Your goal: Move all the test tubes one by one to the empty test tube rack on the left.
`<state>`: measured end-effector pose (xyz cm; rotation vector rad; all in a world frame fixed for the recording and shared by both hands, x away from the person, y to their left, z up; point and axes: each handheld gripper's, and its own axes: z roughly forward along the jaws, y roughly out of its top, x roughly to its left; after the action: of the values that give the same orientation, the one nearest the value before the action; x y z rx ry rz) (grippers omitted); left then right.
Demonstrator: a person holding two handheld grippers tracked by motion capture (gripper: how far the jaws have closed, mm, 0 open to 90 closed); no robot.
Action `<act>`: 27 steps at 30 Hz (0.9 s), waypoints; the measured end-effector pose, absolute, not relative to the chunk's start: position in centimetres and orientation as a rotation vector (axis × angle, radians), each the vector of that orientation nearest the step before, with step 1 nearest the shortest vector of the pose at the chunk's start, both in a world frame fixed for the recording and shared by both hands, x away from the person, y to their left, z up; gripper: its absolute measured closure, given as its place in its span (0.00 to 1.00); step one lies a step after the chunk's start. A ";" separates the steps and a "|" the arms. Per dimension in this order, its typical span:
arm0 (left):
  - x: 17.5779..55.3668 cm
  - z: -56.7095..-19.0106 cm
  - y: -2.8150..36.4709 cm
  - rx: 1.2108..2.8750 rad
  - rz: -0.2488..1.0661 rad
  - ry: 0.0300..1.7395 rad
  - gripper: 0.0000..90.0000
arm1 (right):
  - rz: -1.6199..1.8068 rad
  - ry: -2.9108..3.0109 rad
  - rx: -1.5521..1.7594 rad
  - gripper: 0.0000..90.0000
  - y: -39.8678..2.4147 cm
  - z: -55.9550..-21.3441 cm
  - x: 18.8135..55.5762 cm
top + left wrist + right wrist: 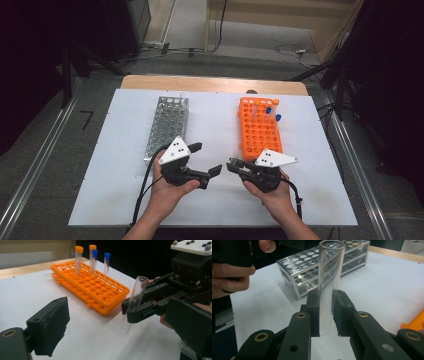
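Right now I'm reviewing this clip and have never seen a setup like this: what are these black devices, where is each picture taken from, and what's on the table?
A person sits at a white-covered table and holds a hand-held two-jaw gripper in each hand. The high view looks down from above; the other two pictures come from cameras riding on each gripper.

The left gripper has its jaws open with nothing between them. The right gripper is shut on a clear, uncapped glass tube, held upright above the table.

On the table stand a metal tube rack, to the left, and an orange tube rack, to the right. The orange one holds a few capped tubes at its far end, with orange and blue caps.
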<state>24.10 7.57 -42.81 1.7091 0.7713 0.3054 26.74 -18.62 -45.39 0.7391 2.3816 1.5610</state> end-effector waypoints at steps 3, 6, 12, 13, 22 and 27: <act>24.0 -42.8 7.1 1.715 0.307 0.766 0.18 | 1.558 2.404 0.712 0.82 -18.0 -45.5 26.4; 23.8 -42.8 6.5 1.726 0.314 0.757 0.27 | 1.552 2.415 0.696 0.82 -17.5 -45.5 26.2; 23.8 -42.9 5.6 1.741 0.313 0.740 0.47 | 1.548 2.435 0.675 0.82 -16.7 -45.6 25.9; 23.7 -43.0 5.5 1.742 0.308 0.733 0.51 | 1.549 2.439 0.674 0.82 -16.6 -45.6 25.8; 23.5 -43.1 4.8 1.775 0.318 0.688 0.80 | 1.557 2.451 0.640 0.82 -16.1 -45.3 25.4; 23.4 -43.1 4.8 1.779 0.337 0.679 0.84 | 1.558 2.458 0.644 0.82 -16.1 -45.4 25.4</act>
<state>23.42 4.80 -43.13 1.7793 0.6795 0.3371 25.39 -16.10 -45.38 0.6445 2.4582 1.5585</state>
